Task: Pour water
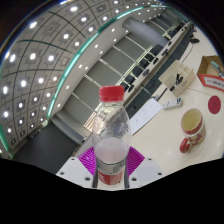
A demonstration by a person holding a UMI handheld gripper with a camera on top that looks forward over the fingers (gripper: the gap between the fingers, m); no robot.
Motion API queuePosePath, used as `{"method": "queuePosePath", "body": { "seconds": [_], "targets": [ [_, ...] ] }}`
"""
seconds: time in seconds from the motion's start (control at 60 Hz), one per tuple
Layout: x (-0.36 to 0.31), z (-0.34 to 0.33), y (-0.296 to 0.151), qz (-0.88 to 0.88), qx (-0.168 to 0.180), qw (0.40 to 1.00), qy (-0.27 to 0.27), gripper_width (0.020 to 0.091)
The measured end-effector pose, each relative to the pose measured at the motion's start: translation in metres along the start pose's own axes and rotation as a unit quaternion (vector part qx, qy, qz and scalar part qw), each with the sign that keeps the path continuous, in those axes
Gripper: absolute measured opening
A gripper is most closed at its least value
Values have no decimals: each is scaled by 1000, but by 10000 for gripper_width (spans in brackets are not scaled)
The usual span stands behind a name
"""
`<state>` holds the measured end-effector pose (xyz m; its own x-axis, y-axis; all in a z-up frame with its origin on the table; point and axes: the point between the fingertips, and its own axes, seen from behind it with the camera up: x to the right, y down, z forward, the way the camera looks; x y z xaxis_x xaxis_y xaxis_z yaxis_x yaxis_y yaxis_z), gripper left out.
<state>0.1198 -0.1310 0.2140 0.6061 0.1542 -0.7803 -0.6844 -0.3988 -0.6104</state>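
A clear plastic water bottle [111,135] with a red cap [112,94] and a red-and-white label stands upright between my fingers. My gripper [111,158] is shut on the bottle, both purple pads [87,157] pressing its lower body from either side. The bottle is lifted above the white table [160,140]. Down to the right, beyond the fingers, a red cup with a cream rim [191,124] stands on the table.
A red box [214,103] and a white paper [172,101] lie further right on the table, with a brown box [211,68] behind them. Office desks, dark chairs and a lit ceiling fill the background.
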Motion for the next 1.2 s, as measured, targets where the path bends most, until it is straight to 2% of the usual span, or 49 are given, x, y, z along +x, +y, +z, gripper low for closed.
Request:
{"method": "queuePosePath", "body": {
  "seconds": [0.117,0.3,0.55,0.717,0.8,0.967,1.083,1.2],
  "targets": [
    [-18,23,-32,196,8,979,-60,349],
    [-3,32,-71,400,35,910,-107,349],
    [52,34,-77,578,63,806,-115,349],
    [66,28,-67,585,50,803,-99,351],
    [64,35,-66,552,36,828,-91,348],
    [45,13,-86,357,11,932,-63,350],
    [47,7,-130,159,30,986,-35,351],
    [55,-13,-184,-38,58,998,-1,351]
  ]
}}
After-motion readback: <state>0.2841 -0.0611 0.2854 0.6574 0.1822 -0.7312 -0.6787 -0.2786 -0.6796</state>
